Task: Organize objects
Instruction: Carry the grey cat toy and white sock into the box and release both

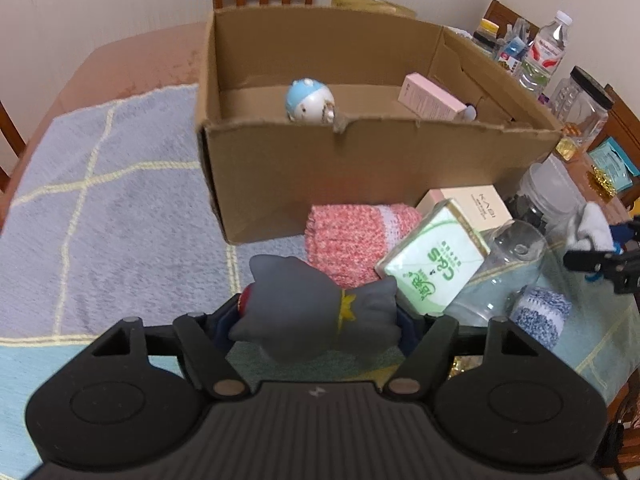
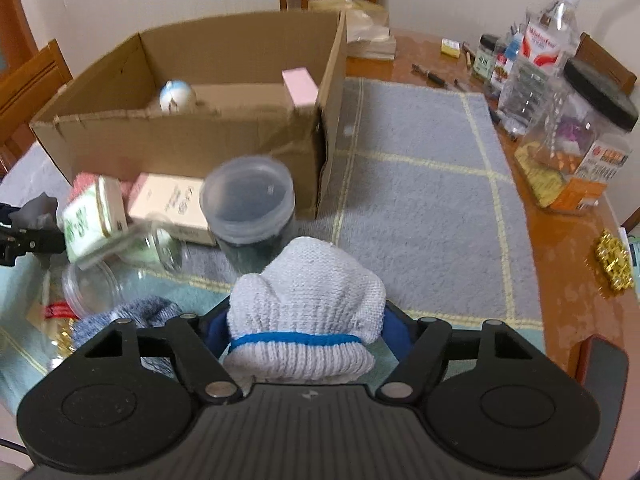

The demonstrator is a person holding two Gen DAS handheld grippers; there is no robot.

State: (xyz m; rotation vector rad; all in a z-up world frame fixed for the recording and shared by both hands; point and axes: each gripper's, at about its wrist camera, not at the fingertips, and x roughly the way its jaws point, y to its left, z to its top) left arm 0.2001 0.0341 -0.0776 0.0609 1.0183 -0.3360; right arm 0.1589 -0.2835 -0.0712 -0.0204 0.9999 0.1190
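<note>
Right gripper (image 2: 306,320): bottom centre of the frame, jaws closed on a white knit glove (image 2: 306,304) with 1 blue band.
Cardboard box (image 2: 192,140): upper left, open at the top; 1 blue-and-white round toy (image 2: 176,96) and 1 pink carton (image 2: 300,86) inside.
Lidded plastic jar (image 2: 250,204): centre, just in front of the box.
Green tissue pack (image 2: 90,216): left, tilted against a beige carton (image 2: 172,206).
Blue checked mat (image 2: 420,200): right of centre, under the box.
Left gripper (image 2: 20,240): left edge, a grey thing (image 2: 40,208) at its tip.
Water bottle (image 2: 548,36): upper right, among jars.
</note>
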